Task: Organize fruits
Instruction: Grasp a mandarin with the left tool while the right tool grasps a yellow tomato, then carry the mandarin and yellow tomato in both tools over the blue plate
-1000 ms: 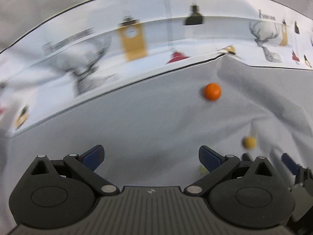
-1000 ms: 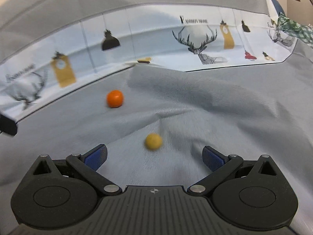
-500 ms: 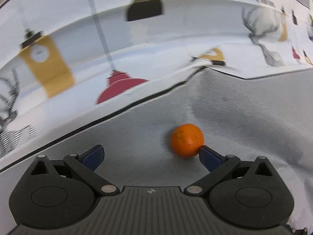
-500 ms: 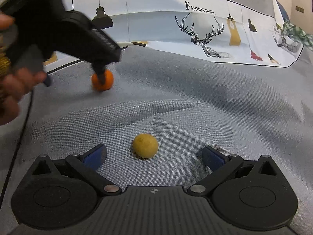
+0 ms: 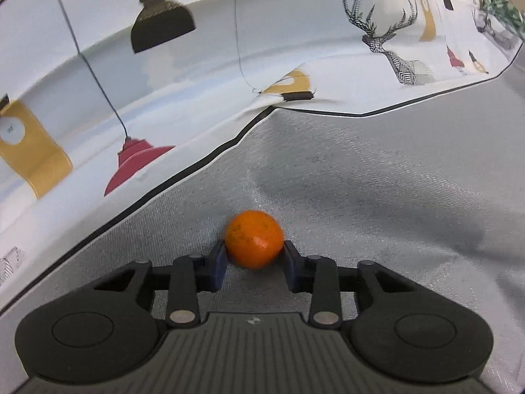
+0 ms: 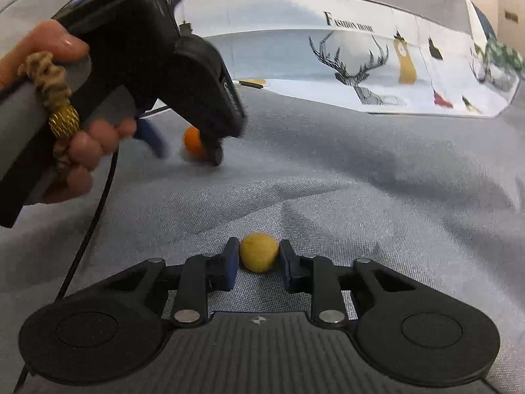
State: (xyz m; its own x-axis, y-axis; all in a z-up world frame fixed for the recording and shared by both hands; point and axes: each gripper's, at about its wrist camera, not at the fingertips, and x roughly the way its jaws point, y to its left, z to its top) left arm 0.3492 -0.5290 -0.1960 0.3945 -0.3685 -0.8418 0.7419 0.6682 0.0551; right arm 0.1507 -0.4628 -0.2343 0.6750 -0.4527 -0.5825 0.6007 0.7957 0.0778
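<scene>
You are looking at grey cloth [image 5: 377,177], wrinkling in soft folds. White printed sheet [image 5: 197,75] is lying along its far edge (deer [image 6: 354,65], hanging lamps [image 5: 157,26], lettering too small to read). Black cable [image 6: 88,226] is trailing over cloth.

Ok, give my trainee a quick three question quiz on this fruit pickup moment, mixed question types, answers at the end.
1. True or false: the left tool is closed on the orange fruit.
2. Which fruit sits between the right tool's fingers? A) yellow fruit B) orange fruit C) nothing
3. Fill in: both fruits rest on the ___ cloth.

Key:
1. True; both fingers touch the orange fruit.
2. A, the yellow fruit.
3. Grey.
</scene>
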